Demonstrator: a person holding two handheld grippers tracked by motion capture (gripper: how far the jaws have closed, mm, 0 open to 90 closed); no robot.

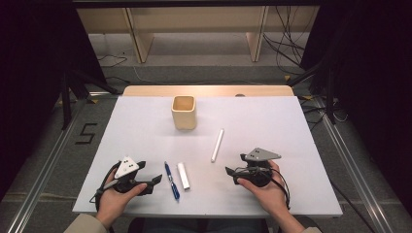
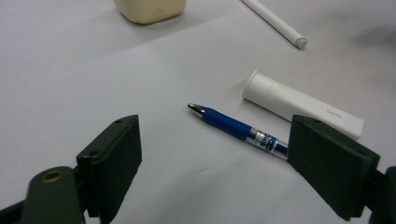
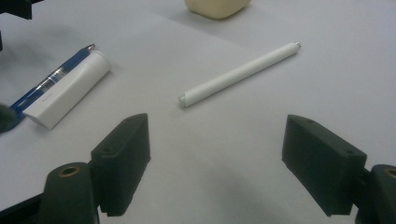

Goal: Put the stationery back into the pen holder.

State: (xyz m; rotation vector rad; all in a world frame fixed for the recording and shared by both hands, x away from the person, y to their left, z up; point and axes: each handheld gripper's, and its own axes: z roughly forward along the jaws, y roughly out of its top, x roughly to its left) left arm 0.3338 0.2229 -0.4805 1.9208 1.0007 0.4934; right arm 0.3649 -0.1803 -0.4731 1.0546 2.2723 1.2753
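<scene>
A blue pen (image 1: 171, 181) (image 2: 238, 128) (image 3: 46, 81) lies near the front of the white table (image 1: 145, 136), with a short white tube (image 1: 183, 175) (image 2: 301, 103) (image 3: 70, 93) just right of it. A slim white stick (image 1: 217, 144) (image 2: 275, 21) (image 3: 239, 73) lies farther right. A cream square cup (image 1: 184, 112) (image 2: 149, 9) (image 3: 217, 7) stands upright toward the back. My left gripper (image 1: 152, 177) (image 2: 215, 172) rests open left of the pen, empty. My right gripper (image 1: 234, 165) (image 3: 217, 163) is open and empty, right of the stick's near end.
A wooden strip (image 1: 209, 91) runs along the table's back edge. Past it are wooden shelf legs (image 1: 138, 39) and cables (image 1: 286, 39) on the floor. Metal rails (image 1: 43, 170) flank the table on both sides.
</scene>
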